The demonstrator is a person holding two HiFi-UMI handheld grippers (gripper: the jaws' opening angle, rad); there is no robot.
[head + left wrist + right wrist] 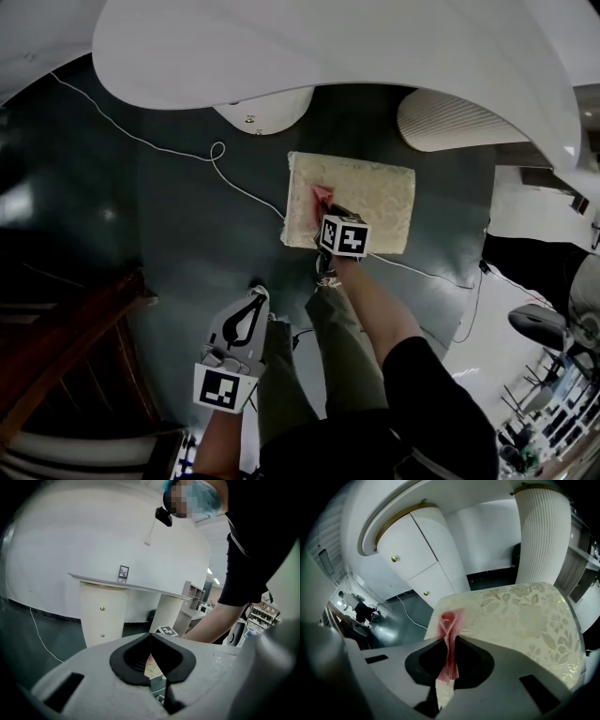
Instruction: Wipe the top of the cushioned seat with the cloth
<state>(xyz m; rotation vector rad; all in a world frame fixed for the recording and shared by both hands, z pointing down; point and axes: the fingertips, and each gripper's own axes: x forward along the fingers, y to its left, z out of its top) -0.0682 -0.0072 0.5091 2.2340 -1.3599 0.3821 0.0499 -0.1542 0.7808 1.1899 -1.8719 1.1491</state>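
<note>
While the right gripper pinches the pink cloth near the cushioned seat's left edge, the left gripper idles, jaws pressed together, empty. Friction while wiping could tug the narrow fold free.

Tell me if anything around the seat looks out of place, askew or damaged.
Nothing looks damaged or spilled. The only loose thing is a white cable looping across the dark floor to the edge of the cushioned seat. The pink cloth is bunched in the right gripper.
</note>
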